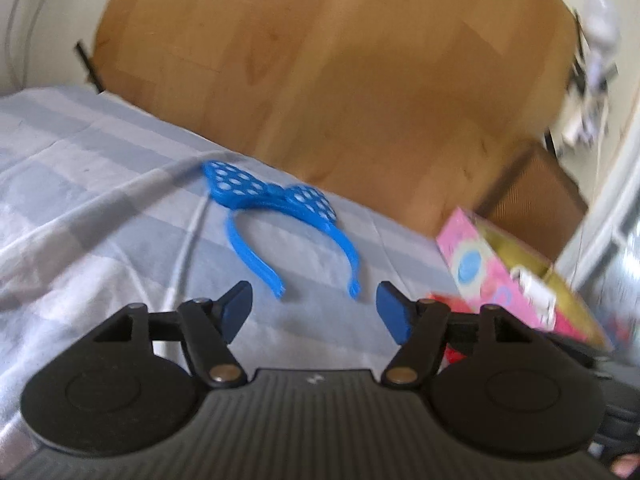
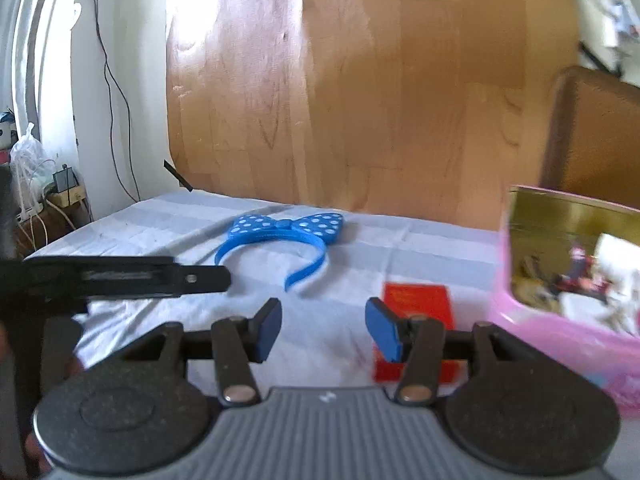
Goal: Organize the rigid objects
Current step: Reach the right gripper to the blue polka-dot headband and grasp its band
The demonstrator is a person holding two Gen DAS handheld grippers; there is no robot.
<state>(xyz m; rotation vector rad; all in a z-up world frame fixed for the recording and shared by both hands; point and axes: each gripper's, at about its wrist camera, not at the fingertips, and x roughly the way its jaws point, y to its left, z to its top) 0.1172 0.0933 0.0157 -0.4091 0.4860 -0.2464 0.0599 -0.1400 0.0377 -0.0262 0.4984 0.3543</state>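
Observation:
A blue headband with a white-dotted bow (image 1: 272,196) (image 2: 286,226) lies flat on the pale blue striped sheet (image 1: 100,200), its two ends pointing toward me. My left gripper (image 1: 316,304) is open just short of those ends, nothing between its blue pads. My right gripper (image 2: 324,320) is also open and empty, nearer the front of the sheet. A small red box (image 2: 420,298) lies behind its right finger. A pink box (image 2: 560,332) (image 1: 488,272) with a gold inside holds several small items at the right. The left gripper's black finger (image 2: 200,278) reaches in from the left.
A tall wooden panel (image 1: 340,80) stands behind the sheet's far edge. A brown chair back (image 2: 592,132) rises behind the pink box. Cables, a power strip and a plastic bag (image 2: 28,152) sit by the white wall at the left.

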